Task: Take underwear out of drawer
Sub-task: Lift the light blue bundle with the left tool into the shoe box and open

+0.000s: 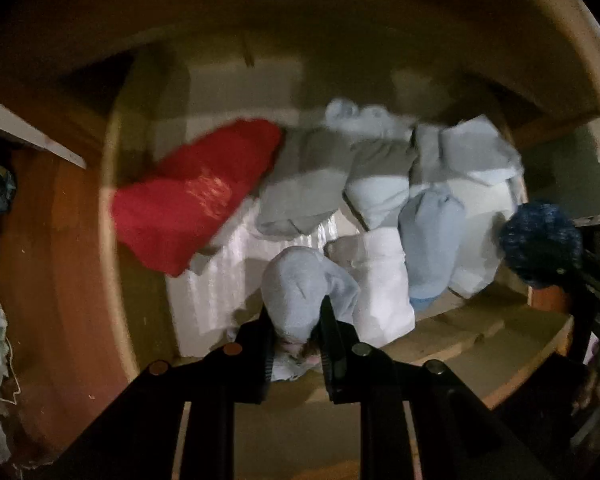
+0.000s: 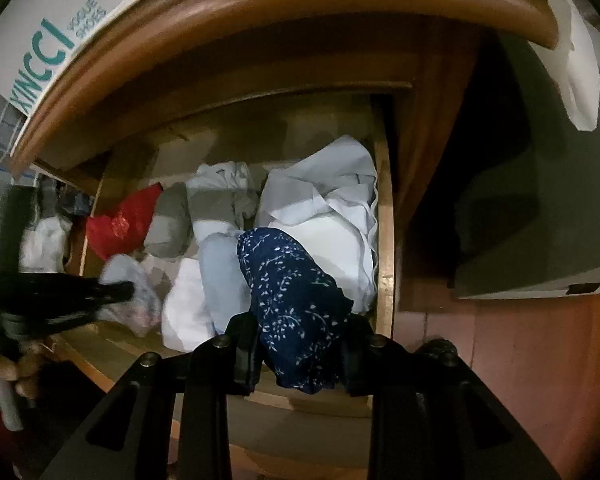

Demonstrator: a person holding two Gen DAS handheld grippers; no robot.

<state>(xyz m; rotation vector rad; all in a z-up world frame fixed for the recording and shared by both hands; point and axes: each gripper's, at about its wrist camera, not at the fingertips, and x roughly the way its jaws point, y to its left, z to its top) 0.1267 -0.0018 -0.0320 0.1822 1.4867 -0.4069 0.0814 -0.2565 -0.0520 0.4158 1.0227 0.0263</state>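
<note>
In the left wrist view the left gripper (image 1: 298, 320) points down into the open drawer (image 1: 460, 336), its jaws pinched on a pale grey garment (image 1: 300, 288) — the cloth bunches up between the fingers and hangs down past them. Just beyond it lies a white folded piece (image 1: 380, 292), touching the grey one on its right. Farther in, a light blue roll (image 1: 432, 240) sits beside the white piece, then a row of grey and pale blue folded items (image 1: 340, 176) across the middle of the drawer, with a red garment (image 1: 192, 200) to their left, blurred. The back of the drawer is dim.

In the right wrist view the right gripper (image 2: 300, 356) is clamped on a navy floral garment (image 2: 296, 296), which bulges up between the fingers over the front right part of the drawer. The same navy bundle shows at the right edge of the left view. The left gripper enters from the left here, held by a hand (image 2: 4, 364). Behind the navy cloth lies a heap of white fabric (image 2: 324, 204) against the right wall — and above the drawer, on the cabinet top (image 2: 260, 8), a white shoe box (image 2: 60, 36).
</note>
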